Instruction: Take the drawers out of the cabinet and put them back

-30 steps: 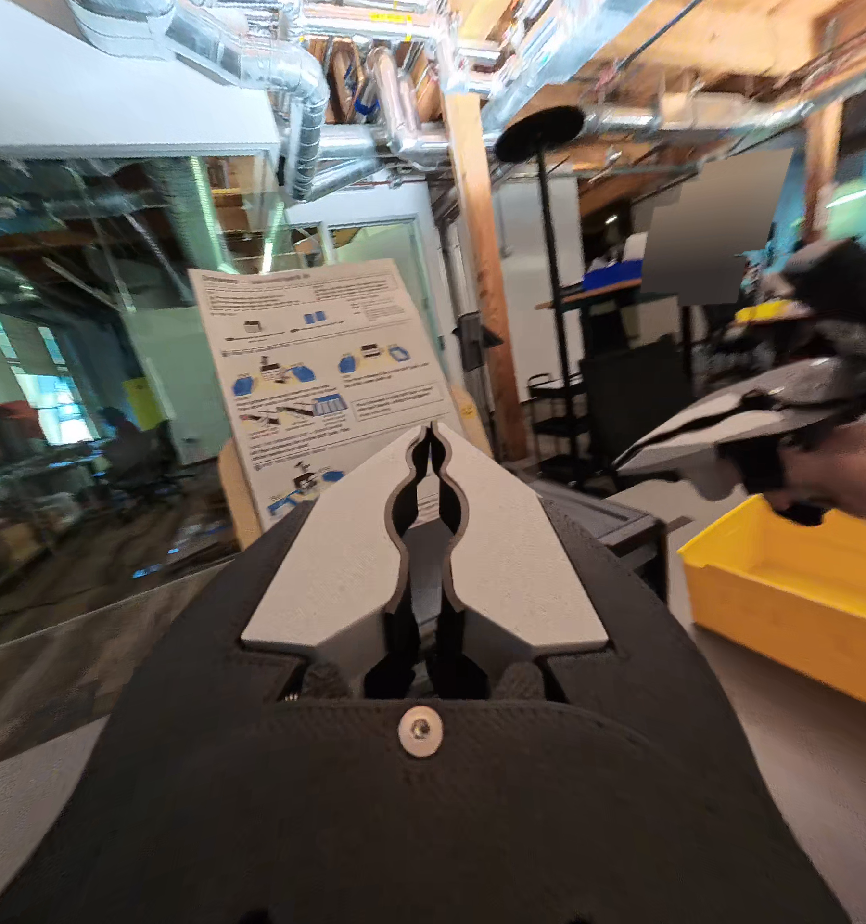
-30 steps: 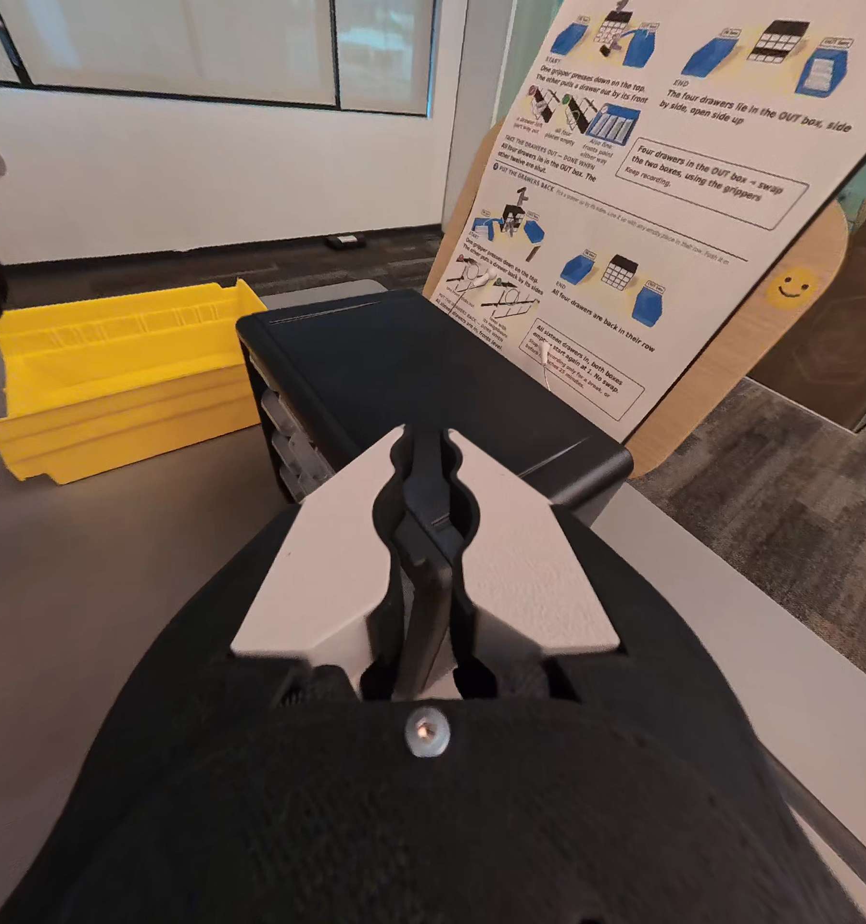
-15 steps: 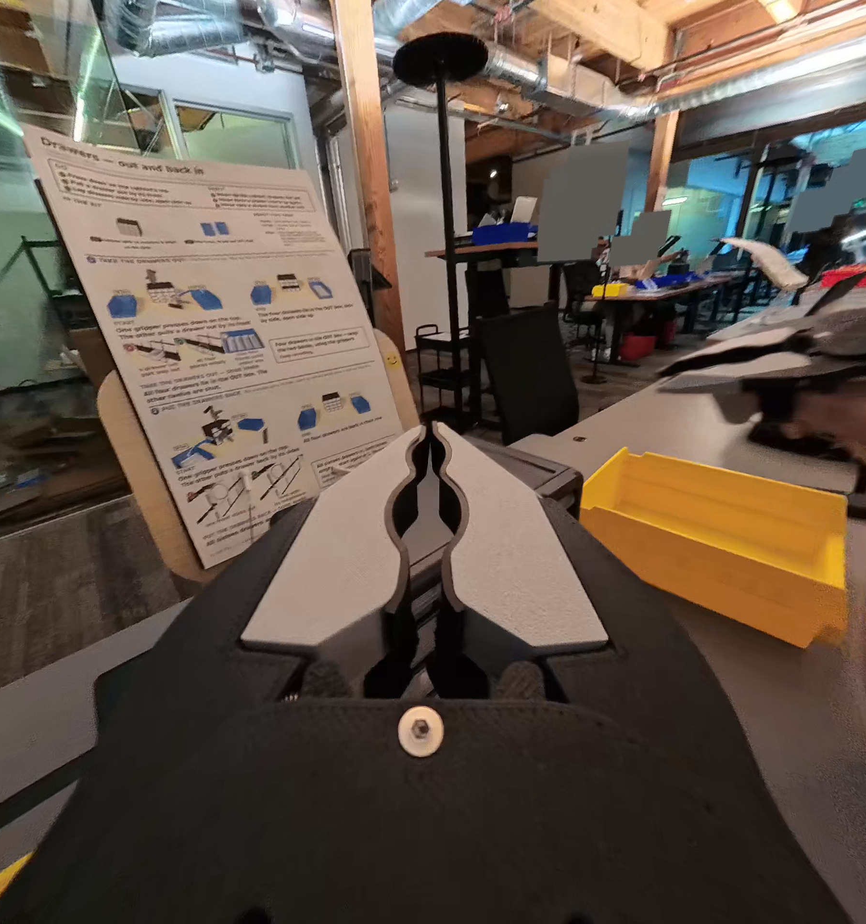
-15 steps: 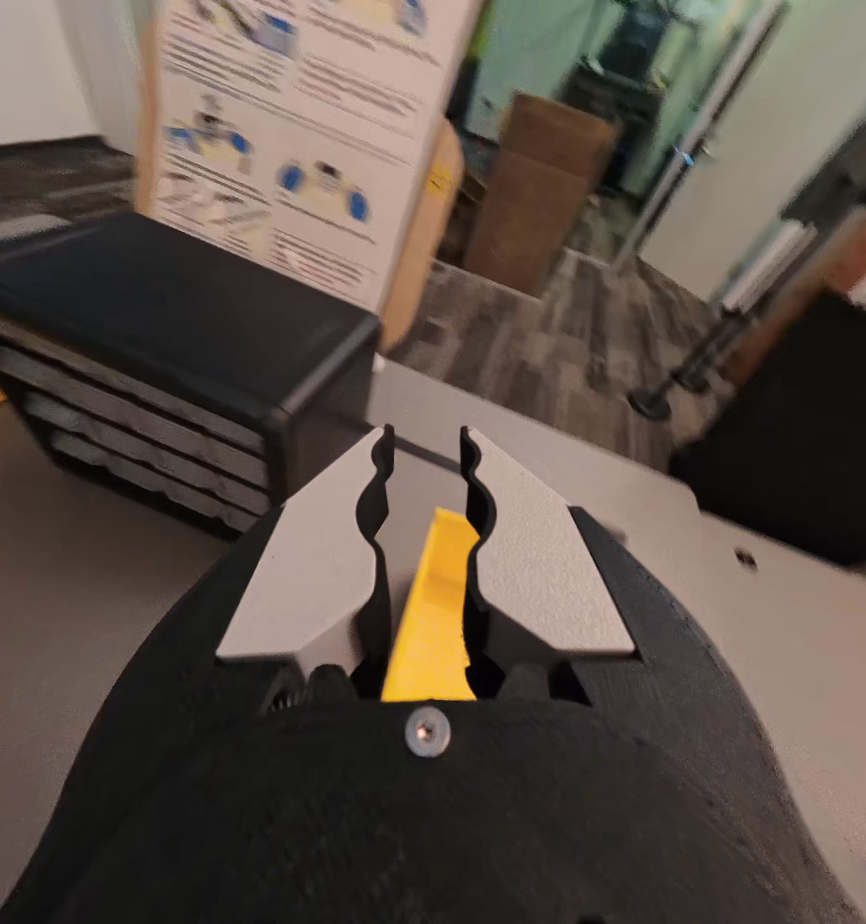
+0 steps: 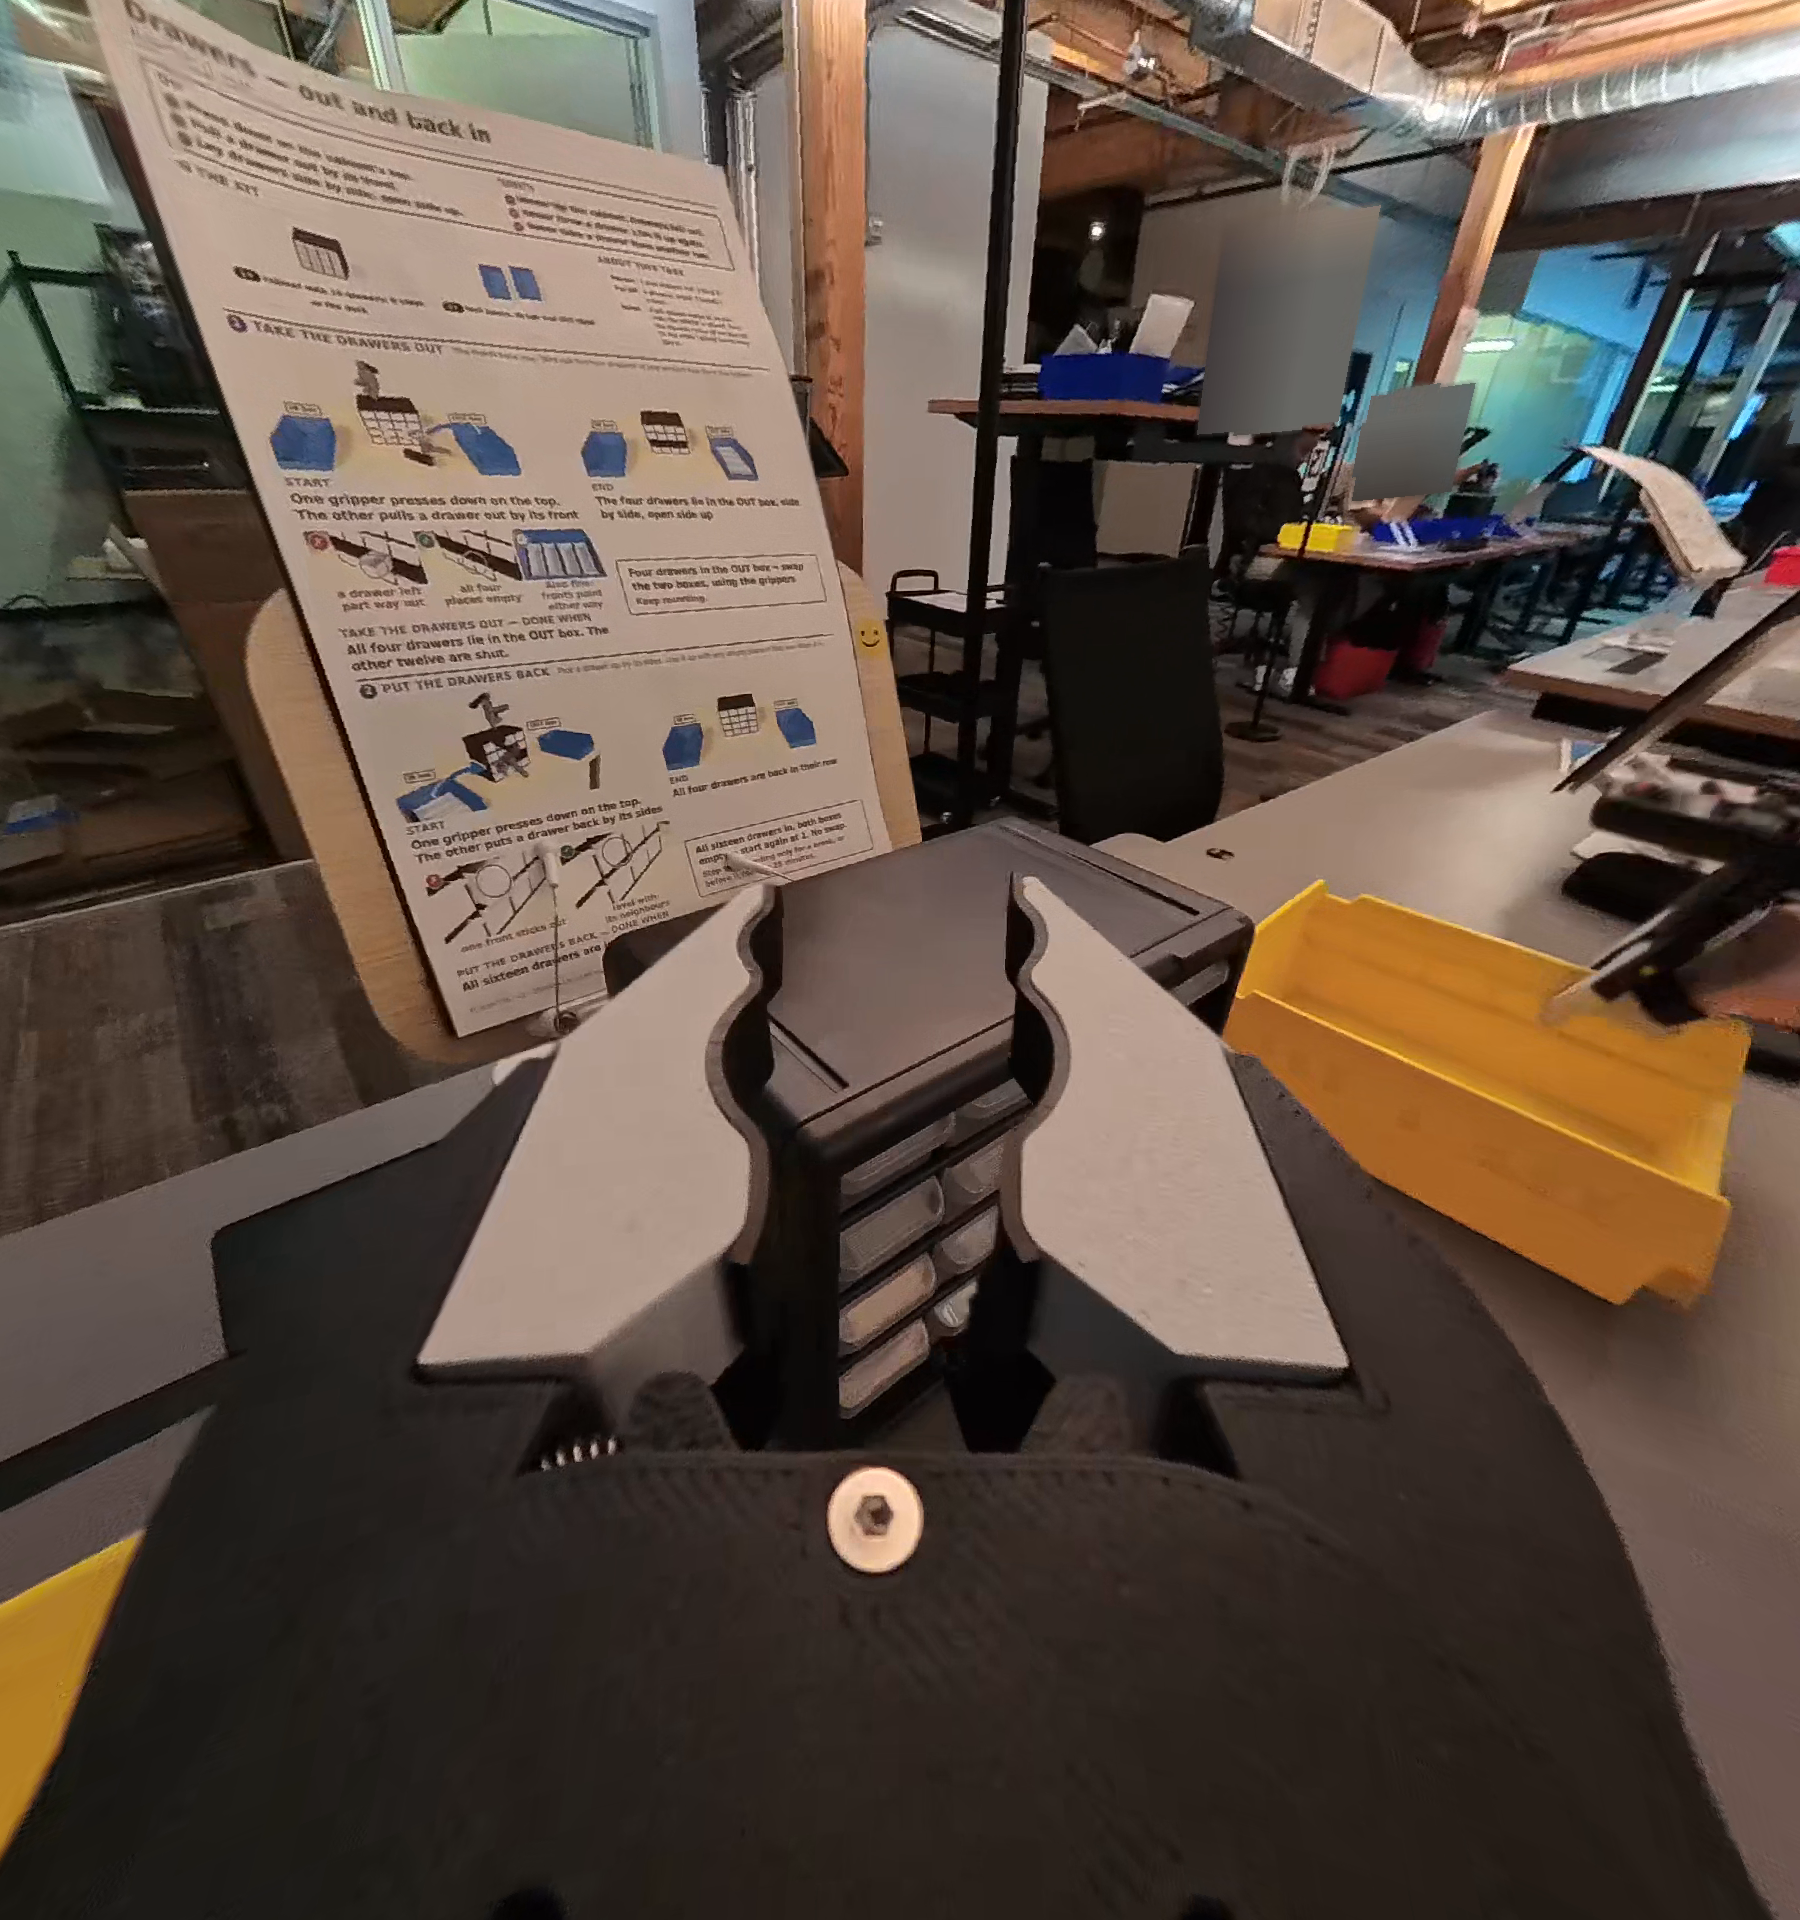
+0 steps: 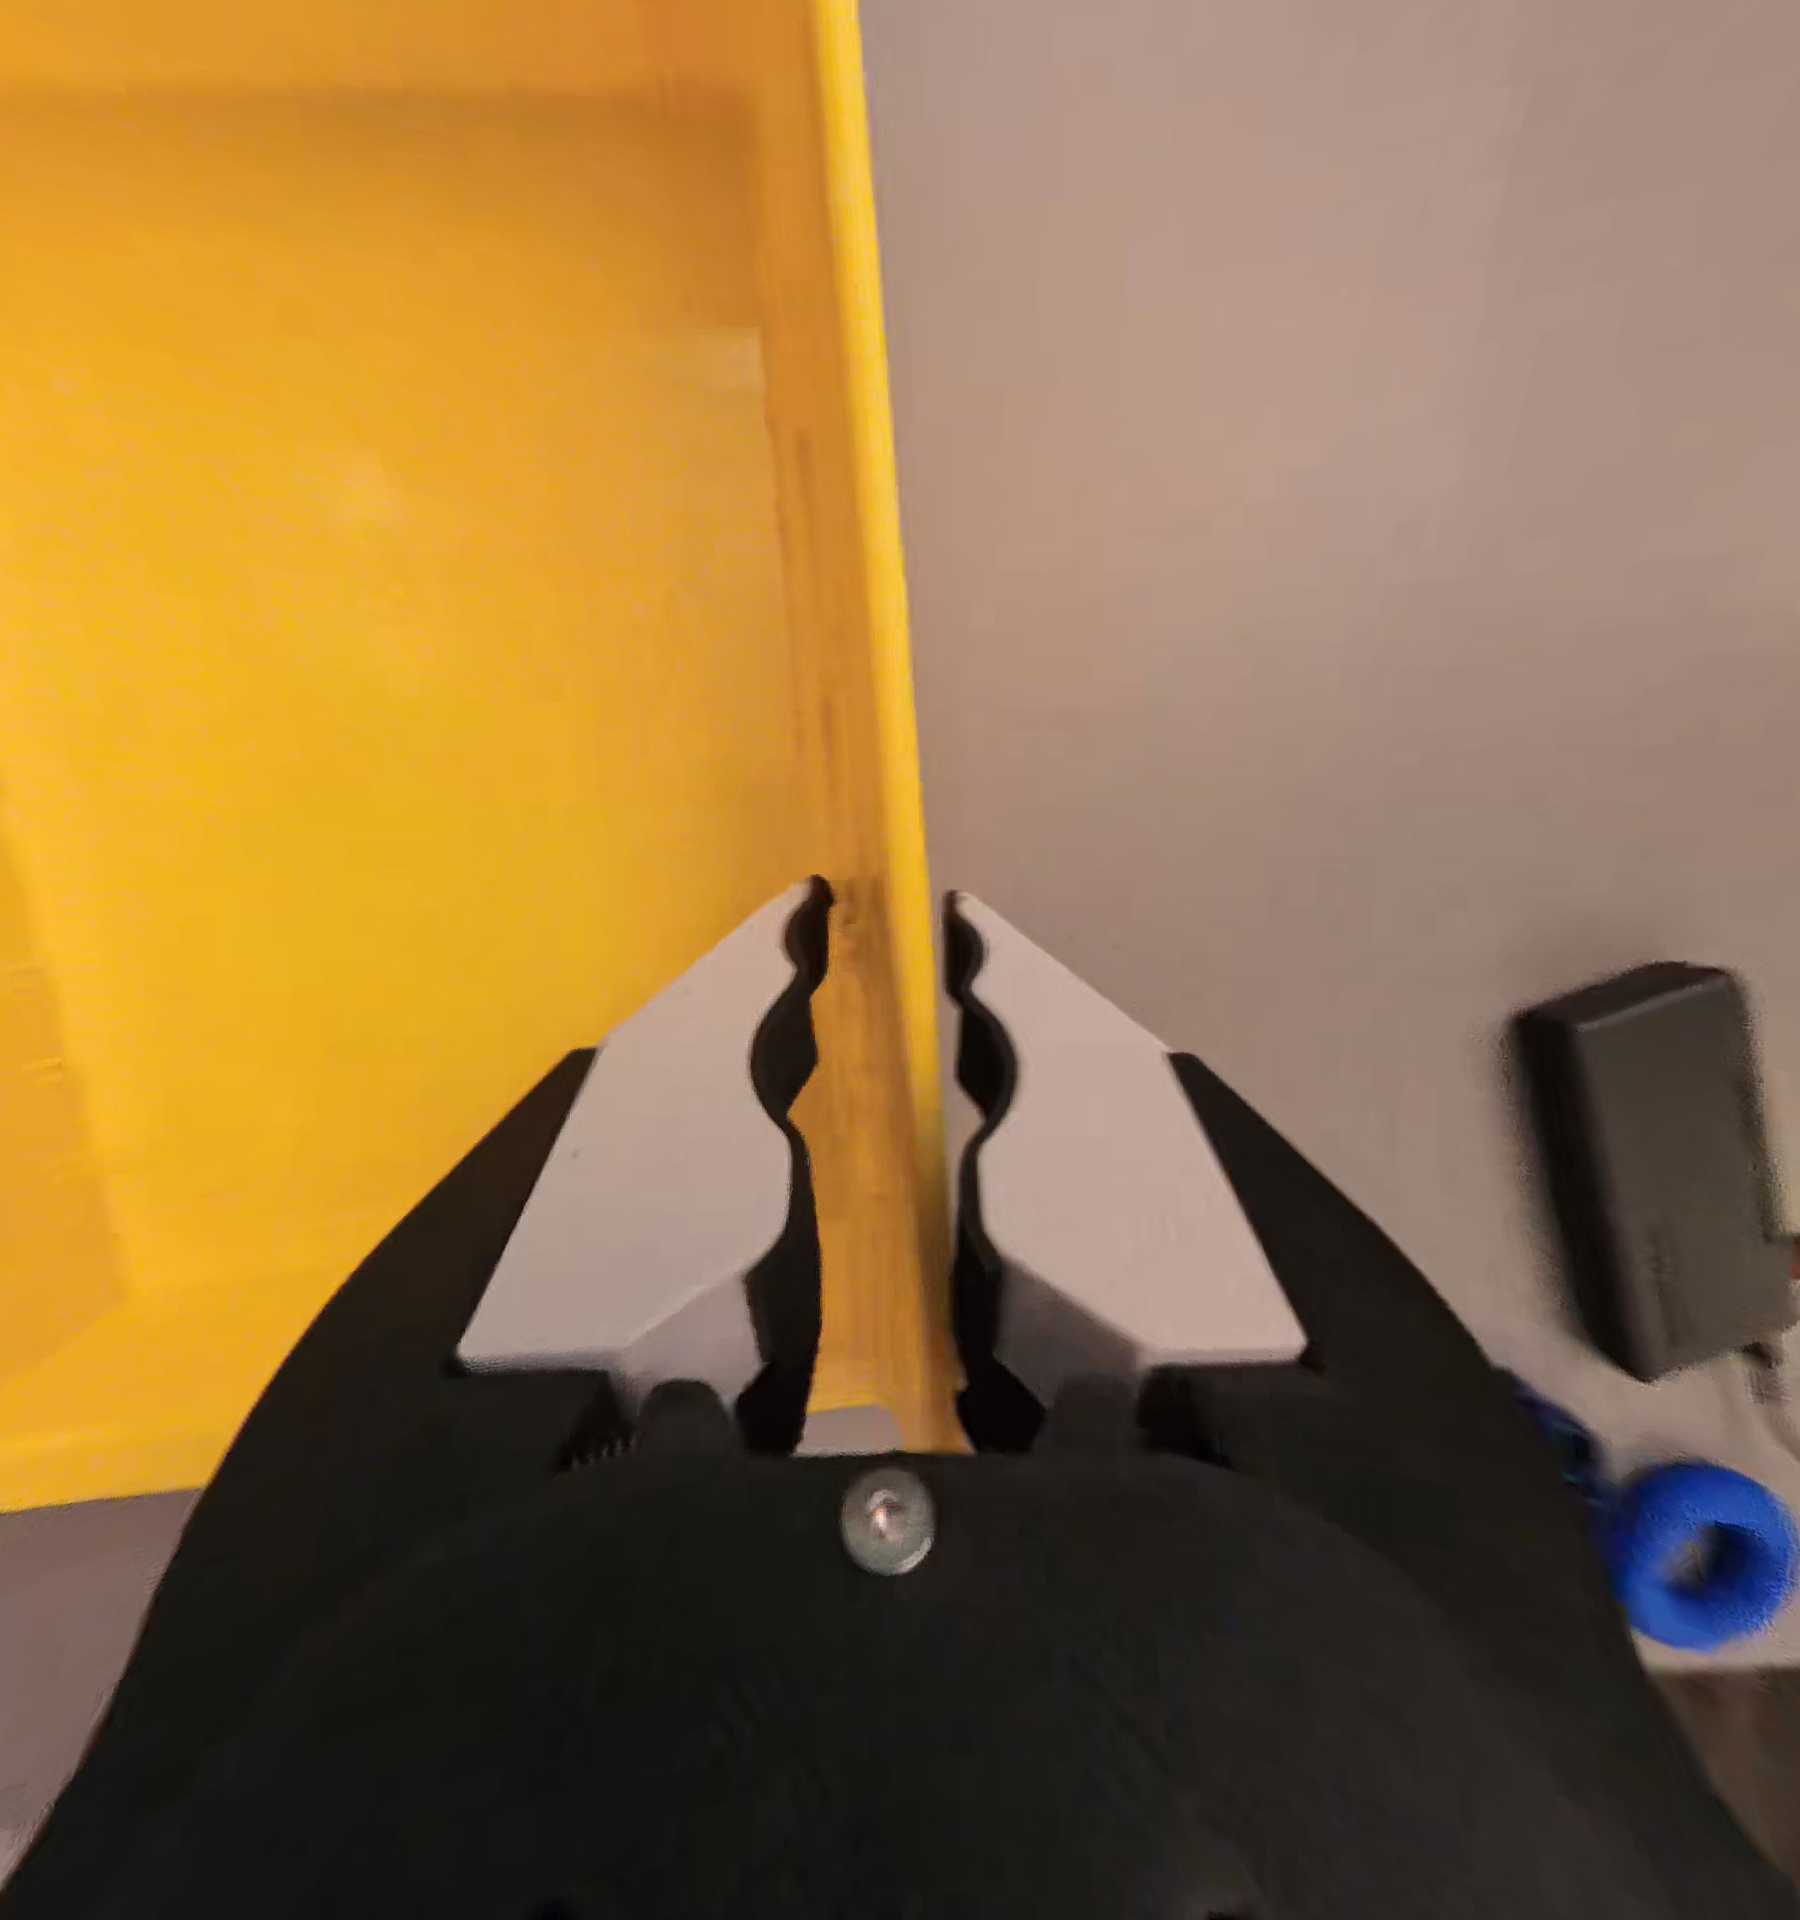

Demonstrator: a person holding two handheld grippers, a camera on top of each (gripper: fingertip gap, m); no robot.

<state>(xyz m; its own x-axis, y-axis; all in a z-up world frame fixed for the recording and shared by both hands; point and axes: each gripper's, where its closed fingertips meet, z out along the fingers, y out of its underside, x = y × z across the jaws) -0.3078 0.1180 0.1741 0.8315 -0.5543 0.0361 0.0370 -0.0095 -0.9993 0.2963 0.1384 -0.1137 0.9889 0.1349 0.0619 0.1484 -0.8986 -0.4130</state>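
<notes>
The black cabinet (image 5: 1114, 914) with rows of clear drawers (image 5: 891, 1216) stands on the grey table, all its visible drawers pushed in. My left gripper (image 5: 891, 904) is open and empty, just in front of and above the cabinet's near corner, not touching it. A yellow bin (image 5: 1478, 1122) lies to the right of the cabinet and looks empty. My right gripper (image 6: 880, 894) is open, its fingers on either side of the bin's right wall (image 6: 865, 520) with a small gap each side. It also shows in the left wrist view (image 5: 1602, 982), held by a hand over the bin.
An instruction board (image 5: 522, 582) leans behind the cabinet. A second yellow bin's corner (image 5: 2, 1704) shows at the lower left. A black power adapter (image 6: 1654, 1153) and a blue ring (image 6: 1706, 1569) lie on the table (image 6: 1291, 416) right of the bin. The tips of one gripper are about 65 centimeters away from the tips of the other.
My left gripper has tilted down toward the cabinet and opened. My right gripper has swung from the cabinet to the yellow bin, opened, and now straddles its wall.
</notes>
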